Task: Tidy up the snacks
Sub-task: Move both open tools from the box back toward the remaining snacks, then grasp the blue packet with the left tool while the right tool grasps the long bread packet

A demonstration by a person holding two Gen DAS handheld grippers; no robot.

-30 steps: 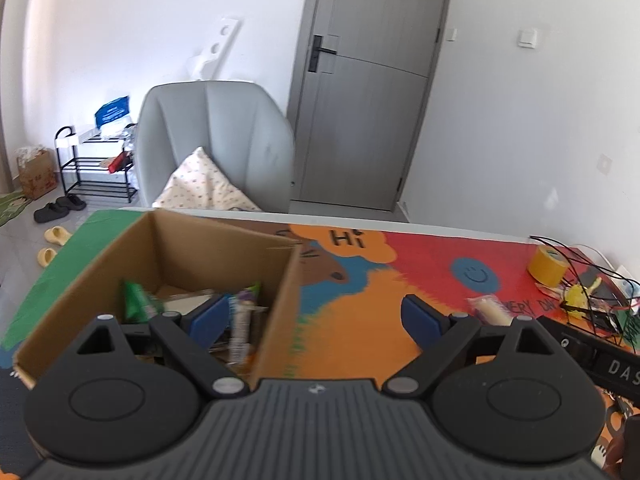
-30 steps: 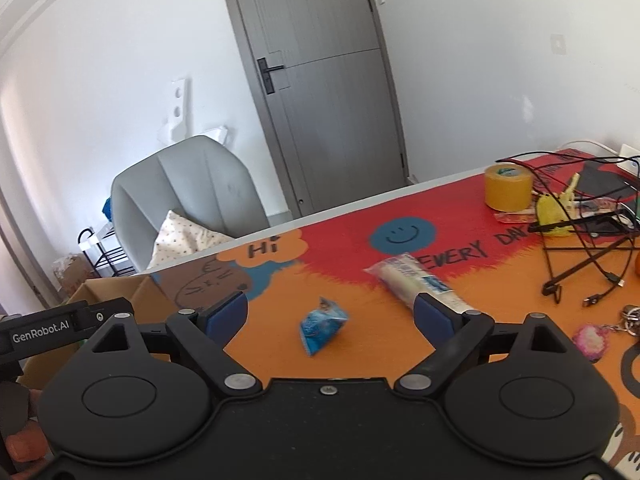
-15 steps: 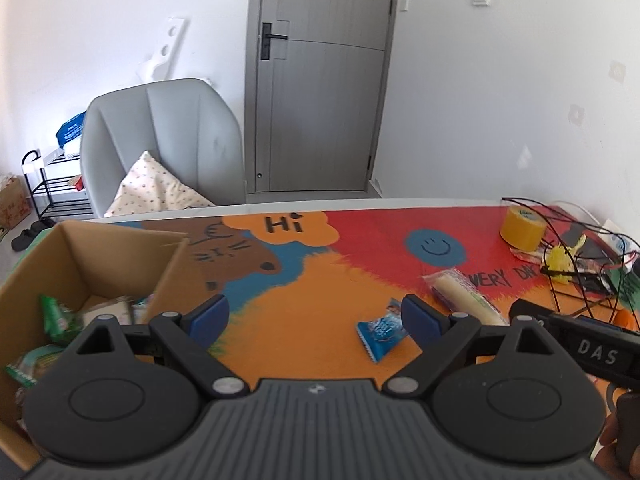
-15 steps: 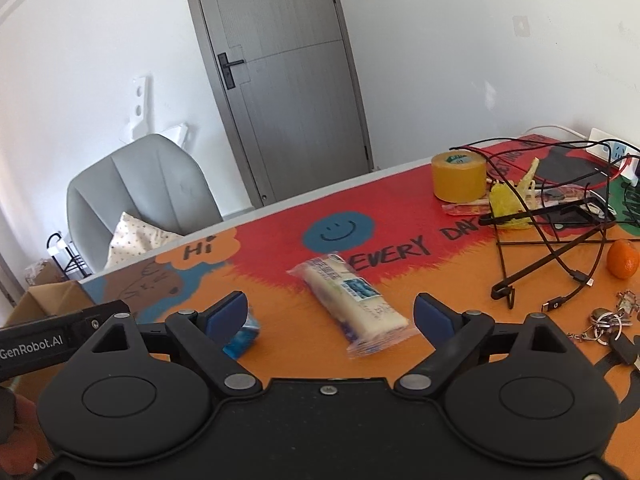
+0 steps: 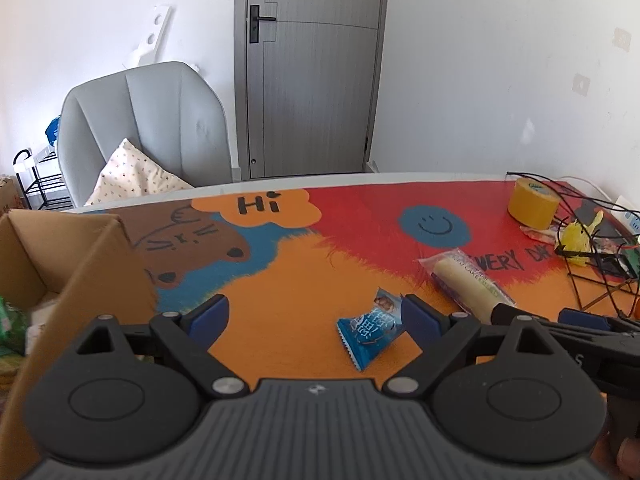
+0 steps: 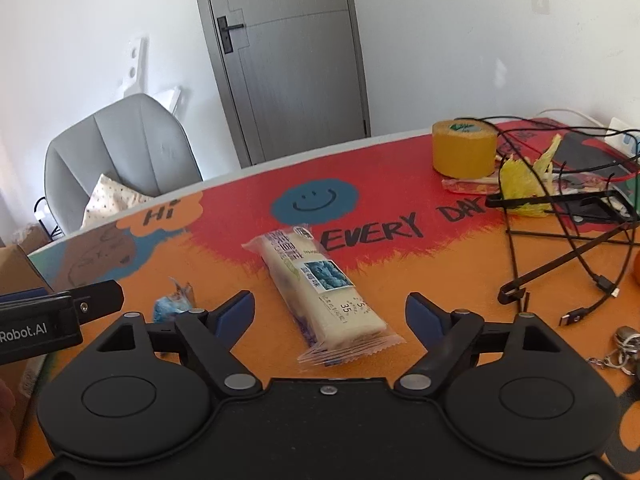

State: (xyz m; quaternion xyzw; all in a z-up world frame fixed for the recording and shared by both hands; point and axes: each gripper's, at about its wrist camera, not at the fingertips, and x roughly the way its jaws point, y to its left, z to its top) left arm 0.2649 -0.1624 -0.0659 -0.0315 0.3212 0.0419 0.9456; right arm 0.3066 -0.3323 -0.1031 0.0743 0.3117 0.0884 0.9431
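A small blue snack packet (image 5: 370,326) lies on the colourful table mat, just inside the right finger of my open left gripper (image 5: 314,314); no pad presses on it. It also shows as the blue packet (image 6: 174,306) in the right wrist view. A long cream cake bar in clear wrap (image 6: 320,292) lies lengthwise between the fingers of my right gripper (image 6: 330,312), whose jaws are closing with gaps still on both sides. The same cake bar (image 5: 466,280) lies right of the left gripper. A cardboard box (image 5: 80,264) holding green packets stands at the left.
A yellow tape roll (image 6: 464,148), a yellow crumpled wrapper (image 6: 524,184), black cables and a stand (image 6: 568,220) crowd the table's right side, with keys (image 6: 624,344) nearer. A grey chair (image 5: 140,132) with a cushion stands behind the table, near a grey door.
Both grippers have swung right and down, away from the box. The blue packet now sits by the left gripper's right finger, and the cake bar has come between the narrowing right fingers.
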